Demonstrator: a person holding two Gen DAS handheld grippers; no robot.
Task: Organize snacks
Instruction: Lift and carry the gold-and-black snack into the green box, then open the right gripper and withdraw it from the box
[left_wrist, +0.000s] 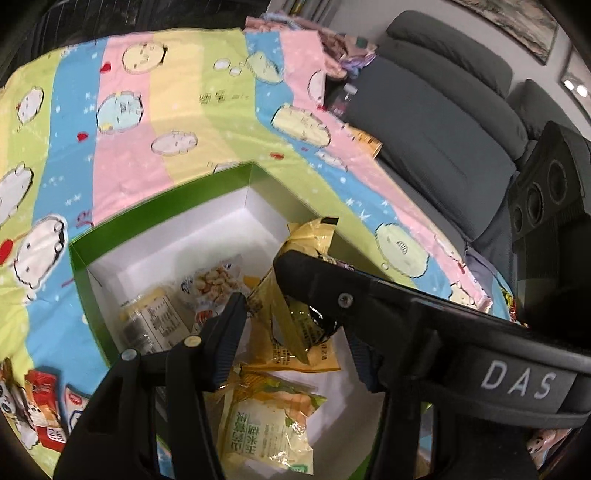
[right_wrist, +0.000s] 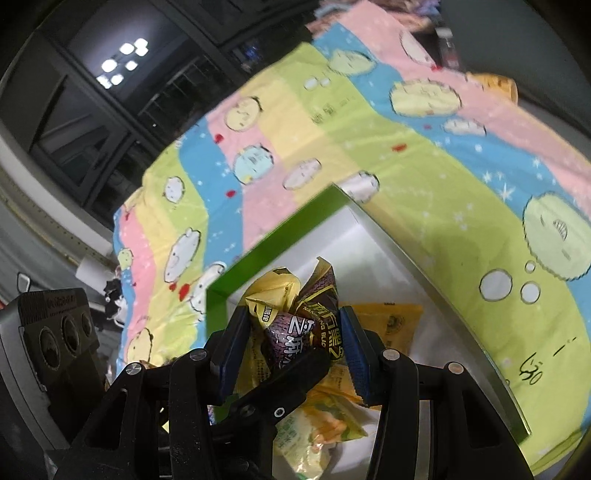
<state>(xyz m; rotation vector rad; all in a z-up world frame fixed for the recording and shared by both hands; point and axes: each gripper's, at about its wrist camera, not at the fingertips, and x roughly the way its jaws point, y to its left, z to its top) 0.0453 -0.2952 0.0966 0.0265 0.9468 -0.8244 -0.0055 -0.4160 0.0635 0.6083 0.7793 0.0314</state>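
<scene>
A green box with a white inside (left_wrist: 236, 177) (right_wrist: 280, 236) stands on the striped cartoon cloth. It holds several snack packets: a corn-snack bag (left_wrist: 269, 424), a yellow packet (left_wrist: 303, 350), a popcorn packet (left_wrist: 218, 280) and a clear-label packet (left_wrist: 155, 325). My right gripper (right_wrist: 291, 339) is shut on a crumpled yellow and purple sesame snack packet (right_wrist: 295, 314) above the box; it crosses the left wrist view (left_wrist: 314, 280). My left gripper (left_wrist: 291, 339) is open over the box, holding nothing.
Red and white snack packets (left_wrist: 40, 402) lie on the cloth (left_wrist: 177, 110) at the lower left. A grey sofa (left_wrist: 443, 122) stands at the right. An orange packet (left_wrist: 365, 142) lies at the cloth's far edge. A dark window (right_wrist: 92, 92) is behind.
</scene>
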